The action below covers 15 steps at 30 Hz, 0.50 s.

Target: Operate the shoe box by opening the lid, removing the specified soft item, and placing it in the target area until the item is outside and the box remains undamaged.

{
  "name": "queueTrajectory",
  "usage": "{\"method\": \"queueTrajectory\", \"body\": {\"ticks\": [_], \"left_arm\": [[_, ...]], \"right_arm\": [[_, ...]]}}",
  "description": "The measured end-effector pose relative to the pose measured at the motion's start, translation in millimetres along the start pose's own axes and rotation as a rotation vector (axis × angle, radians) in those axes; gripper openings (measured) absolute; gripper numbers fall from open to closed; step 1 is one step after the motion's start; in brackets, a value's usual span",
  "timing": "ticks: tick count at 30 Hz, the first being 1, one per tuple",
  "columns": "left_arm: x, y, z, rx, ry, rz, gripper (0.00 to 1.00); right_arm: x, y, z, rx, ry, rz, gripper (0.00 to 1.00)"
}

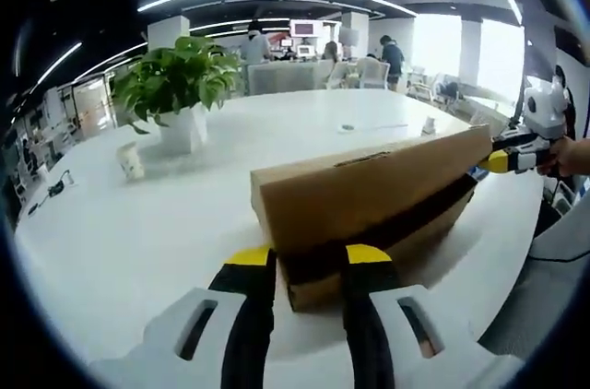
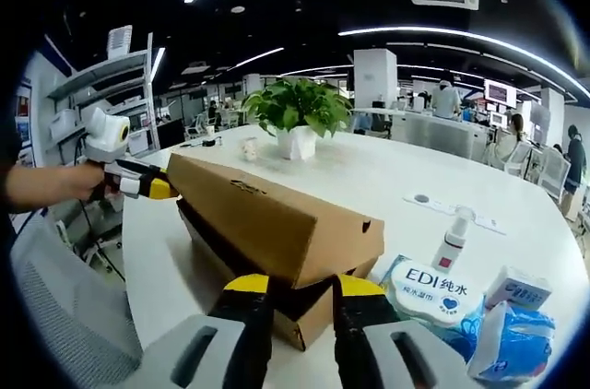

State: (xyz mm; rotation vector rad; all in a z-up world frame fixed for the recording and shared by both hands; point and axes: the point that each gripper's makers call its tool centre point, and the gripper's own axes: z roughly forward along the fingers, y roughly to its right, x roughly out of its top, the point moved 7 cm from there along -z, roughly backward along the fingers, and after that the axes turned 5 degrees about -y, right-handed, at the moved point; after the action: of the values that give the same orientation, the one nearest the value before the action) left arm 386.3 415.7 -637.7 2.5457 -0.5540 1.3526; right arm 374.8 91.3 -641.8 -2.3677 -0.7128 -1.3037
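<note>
Both claws, left (image 1: 309, 265) and right (image 2: 301, 289), pinched opposite ends of the light, crushable cardboard shoe-box lid (image 2: 267, 214), half raised off the box at twelve o'clock.

Matt brown cardboard shoe box (image 1: 369, 191) on glossy white table (image 1: 166, 223).

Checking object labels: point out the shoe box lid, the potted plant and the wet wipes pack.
shoe box lid (image 2: 277, 214), right gripper view, sloping top panel.
potted plant (image 1: 175, 80), left gripper view, leaves.
wet wipes pack (image 2: 433, 292), right gripper view, white label.
</note>
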Motion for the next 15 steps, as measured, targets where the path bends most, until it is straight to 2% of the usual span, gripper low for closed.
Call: {"method": "queueTrajectory", "body": {"ticks": [3,15], "left_arm": [[-1.5,1.8,0.3,-0.017,-0.007,0.015,0.31],[-6.8,1.9,2.5,-0.01,-0.043,0.061,0.31]], "right_arm": [[-1.0,-0.7,0.5,0.0,0.002,-0.002,0.23],[-7.9,-5.2,3.5,0.007,-0.005,0.005,0.28]]}}
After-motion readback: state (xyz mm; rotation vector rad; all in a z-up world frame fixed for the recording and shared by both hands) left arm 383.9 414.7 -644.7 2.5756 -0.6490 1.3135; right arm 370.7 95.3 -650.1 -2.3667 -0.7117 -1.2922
